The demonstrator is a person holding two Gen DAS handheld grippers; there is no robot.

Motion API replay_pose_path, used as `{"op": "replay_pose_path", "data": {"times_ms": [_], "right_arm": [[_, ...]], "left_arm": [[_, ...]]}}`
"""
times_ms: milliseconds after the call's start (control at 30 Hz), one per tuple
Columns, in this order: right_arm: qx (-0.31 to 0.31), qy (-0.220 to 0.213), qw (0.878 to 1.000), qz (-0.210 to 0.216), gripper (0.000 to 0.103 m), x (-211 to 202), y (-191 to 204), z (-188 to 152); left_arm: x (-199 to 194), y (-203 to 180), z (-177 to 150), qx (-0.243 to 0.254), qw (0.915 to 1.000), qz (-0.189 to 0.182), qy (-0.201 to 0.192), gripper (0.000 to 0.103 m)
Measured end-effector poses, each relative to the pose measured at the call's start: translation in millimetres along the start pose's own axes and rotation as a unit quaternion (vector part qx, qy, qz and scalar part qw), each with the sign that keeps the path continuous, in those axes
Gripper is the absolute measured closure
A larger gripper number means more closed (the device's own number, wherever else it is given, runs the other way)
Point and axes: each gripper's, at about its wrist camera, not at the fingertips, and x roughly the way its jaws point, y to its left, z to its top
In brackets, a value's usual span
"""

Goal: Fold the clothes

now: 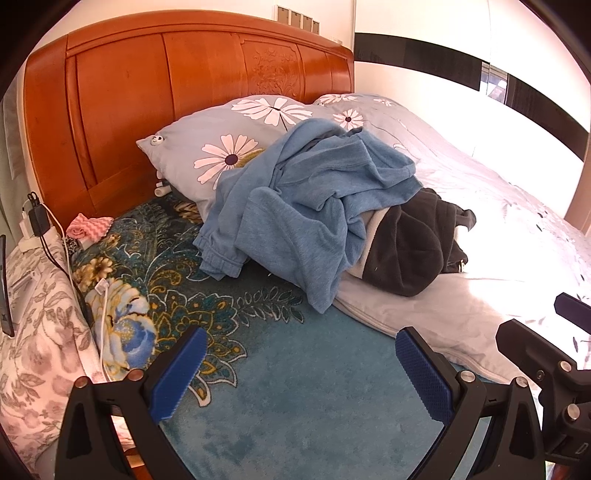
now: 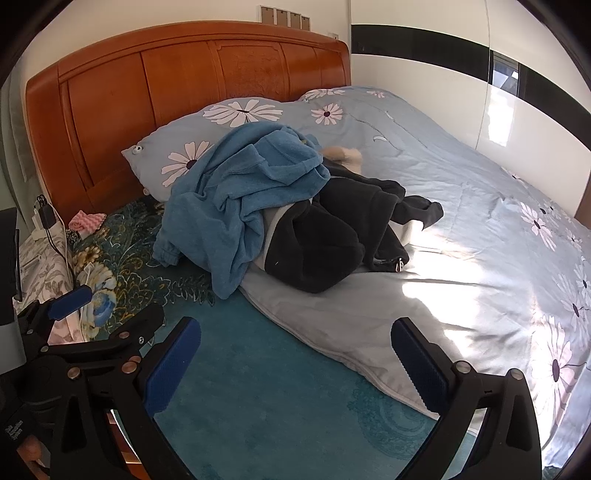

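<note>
Wood: orange headboard (image 1: 177, 96) with a carved panel, standing at the head edge of the bed.
Bed surface: teal blanket (image 1: 295, 406) with a flower pattern, bare along the near edge; pale blue quilt (image 2: 480, 221) with white daisies across the far side, sunlit.
Room: white wall with a black stripe (image 2: 424, 40); row of switch plates (image 2: 284, 16) above the headboard.
Pillow (image 1: 221, 136): daisy print, leaning on the headboard.
Clothes: blue sweatshirt (image 1: 306, 206) heaped against the pillow, partly over a black garment (image 2: 325, 243) lying on the quilt's edge.
Left edge of bed: pink zigzag cloth (image 1: 90, 225), charger with cables (image 1: 37, 218), floral cushion (image 1: 33, 332).
Writing: small white print on the left gripper's body in the right view, too blurred to read.
Left gripper (image 1: 301, 373): fingers wide apart, hovering over the blanket, gripping nothing.
Right gripper (image 2: 295, 365): fingers wide apart, above the blanket near the quilt's edge, well short of the clothes.
</note>
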Motion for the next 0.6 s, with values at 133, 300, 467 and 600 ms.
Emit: {"op": "replay_pose_path", "data": {"times_ms": [133, 300, 467, 600], "right_arm": [[0.003, -0.006, 1.0, 0.001, 0.0, -5, -1, 0], [0.0, -0.01, 1.0, -0.001, 0.0, -9, -2, 3], [-0.004, -0.014, 1.0, -0.002, 0.0, -14, -3, 6], [0.003, -0.023, 1.0, 0.011, 0.0, -20, -6, 8]], "left_arm": [[1, -1, 0, -0.006, 0.9999, -0.009, 0.002, 0.0], [-6, 1, 2, -0.018, 0.9993, -0.031, -0.01, 0.0], [-16, 2, 2, -0.007, 0.999, -0.034, -0.028, 0.0], [-20, 3, 5, -0.013, 0.9982, -0.051, -0.027, 0.0]]}}
